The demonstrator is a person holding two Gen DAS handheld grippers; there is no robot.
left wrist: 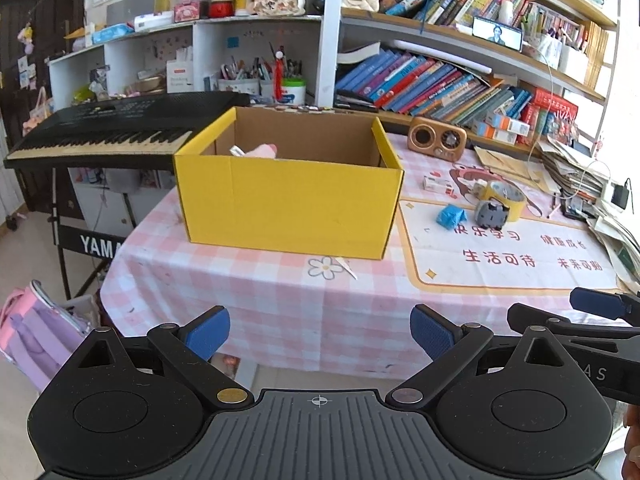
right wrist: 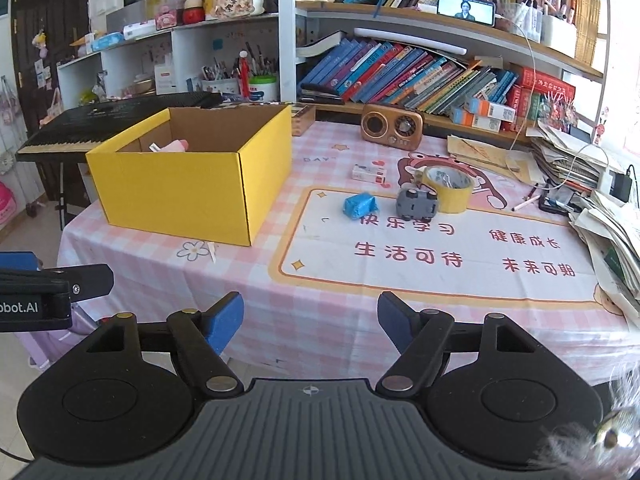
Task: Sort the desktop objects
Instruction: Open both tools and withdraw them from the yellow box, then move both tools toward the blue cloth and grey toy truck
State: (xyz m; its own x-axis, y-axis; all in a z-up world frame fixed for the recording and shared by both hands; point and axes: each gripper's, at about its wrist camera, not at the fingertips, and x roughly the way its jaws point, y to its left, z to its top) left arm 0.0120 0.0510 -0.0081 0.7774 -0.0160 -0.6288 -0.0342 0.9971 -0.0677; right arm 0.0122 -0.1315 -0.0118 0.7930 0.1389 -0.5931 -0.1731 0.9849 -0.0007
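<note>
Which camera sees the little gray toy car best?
The right wrist view shows the gray toy car best: it sits nearer the middle, whole, in front of the yellow tape roll. The left wrist view shows the car too, but smaller, off to the right.

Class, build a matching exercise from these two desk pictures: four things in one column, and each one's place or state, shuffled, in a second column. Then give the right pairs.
1 toy car
2 pink item
3 tape roll
4 wooden radio

A inside the yellow box
B near the bookshelf, at the table's far edge
C on its side against the tape roll
D lying flat, a clip inside its ring

Pairs: 1-C, 2-A, 3-D, 4-B
</note>
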